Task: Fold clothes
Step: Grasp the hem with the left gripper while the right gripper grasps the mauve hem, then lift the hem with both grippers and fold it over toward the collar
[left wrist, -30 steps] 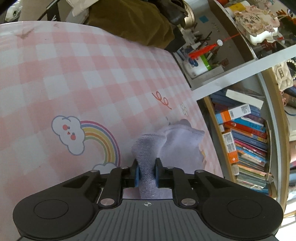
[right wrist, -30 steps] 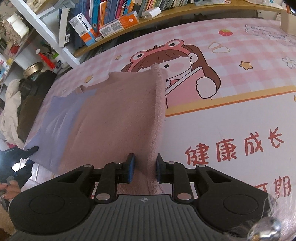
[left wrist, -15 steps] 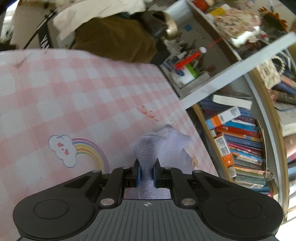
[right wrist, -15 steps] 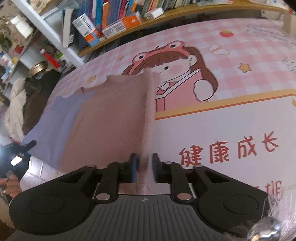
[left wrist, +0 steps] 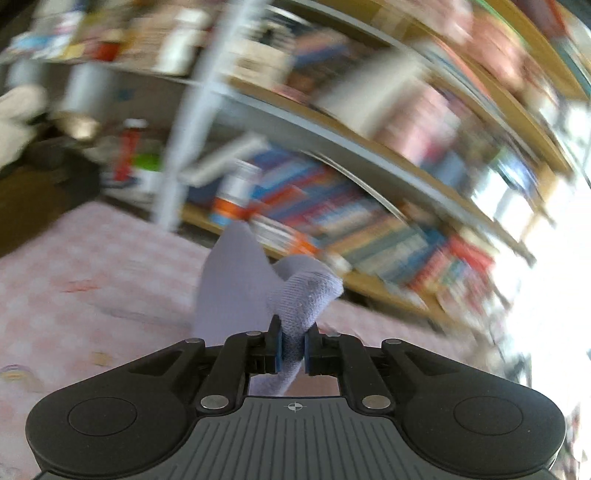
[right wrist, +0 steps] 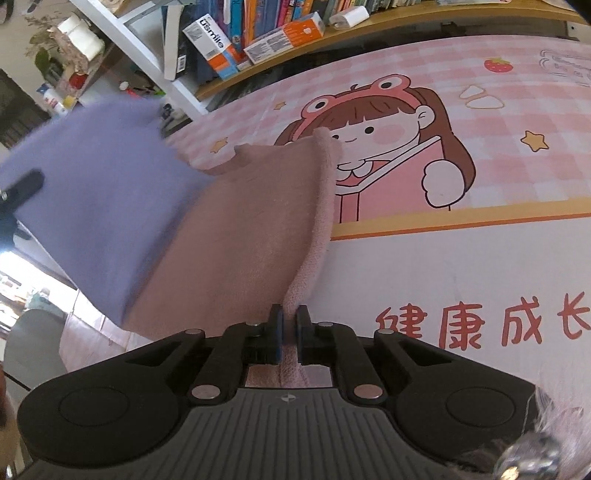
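Lilac-and-pink knit is what you hold at both ends: the garment fills the left half of the right wrist view, its lilac part lifted at upper left and its pink part running down to the lower centre. Your right gripper has just been closing and its fingers now pinch the pink edge. Your left gripper is clamped on a bunched lilac fold at the lower centre of its own badly blurred view.

That bunched fold is the risk. Pinched only at a thick roll of knit, it could slide out on a fast swing, and the fold would then land crooked or drop. Pulling the two ends unevenly would skew the pink edge too.

Under the cloth the pink checked mat with its cartoon girl looks bare at right, so nothing seems to block the lay-down. The bookshelf runs close along the top edge, within reach of a wide sweep.
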The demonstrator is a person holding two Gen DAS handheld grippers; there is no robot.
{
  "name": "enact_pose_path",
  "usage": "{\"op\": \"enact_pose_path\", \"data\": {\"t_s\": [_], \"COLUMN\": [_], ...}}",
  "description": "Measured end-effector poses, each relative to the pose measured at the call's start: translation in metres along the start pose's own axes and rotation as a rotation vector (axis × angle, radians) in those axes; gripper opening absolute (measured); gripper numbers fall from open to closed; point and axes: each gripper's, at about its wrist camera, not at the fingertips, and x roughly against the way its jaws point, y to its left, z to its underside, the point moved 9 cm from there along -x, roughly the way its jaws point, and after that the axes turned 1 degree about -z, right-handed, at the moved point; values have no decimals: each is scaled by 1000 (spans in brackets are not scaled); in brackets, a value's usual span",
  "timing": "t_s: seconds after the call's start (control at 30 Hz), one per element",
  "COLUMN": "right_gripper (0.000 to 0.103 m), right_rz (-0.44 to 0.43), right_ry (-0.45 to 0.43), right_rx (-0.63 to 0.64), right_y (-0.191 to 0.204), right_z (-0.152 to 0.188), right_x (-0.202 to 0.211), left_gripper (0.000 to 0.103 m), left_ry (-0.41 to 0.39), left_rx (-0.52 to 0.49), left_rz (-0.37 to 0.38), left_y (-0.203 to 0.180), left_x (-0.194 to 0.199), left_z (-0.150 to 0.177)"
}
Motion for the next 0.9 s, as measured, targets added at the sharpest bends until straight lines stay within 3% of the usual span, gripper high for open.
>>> {"op": "enact_pose_path", "data": {"t_s": [0.07, 0.13, 0.2, 0.27, 0.37, 0.5, 0.63, 0.83, 0.9], "right_gripper": [7, 7, 11, 14, 21, 22, 28, 39, 44], "right_rz": [-18, -38, -55, -68, -79, -67, -87, -142, -156], "right_ry": [2, 6, 9, 9, -2, -38, -81, -102, -79], "right_rx": [1, -5, -13, -22, -51, -86, -115, -72, -61], "right_y": [-2, -4, -8, -13, -24, -39, -42, -16, -2], "right_z": [0, 1, 3, 5, 6, -1, -15, -36, -39], "right_x": [0, 2, 7, 14, 27, 43, 55, 54, 44], "left_gripper": [11, 20, 26, 30, 39, 51, 52, 51, 48], "left_ry": [91, 221, 339, 399, 405, 395, 350, 225, 201], "left_rx": [-95, -182, -272, -345, -330, -322, -323, -160, -123], "left_rz": [34, 43, 20, -13, -18, -12, 64, -48, -119], "left_y": [-33, -56, -65, -67, -64, -71, -85, -32, -5], "left_x": [-14, -34, -48, -55, -56, -52, -34, -1, 6], "left_z": [23, 57, 91, 115, 124, 124, 113, 69, 57]}}
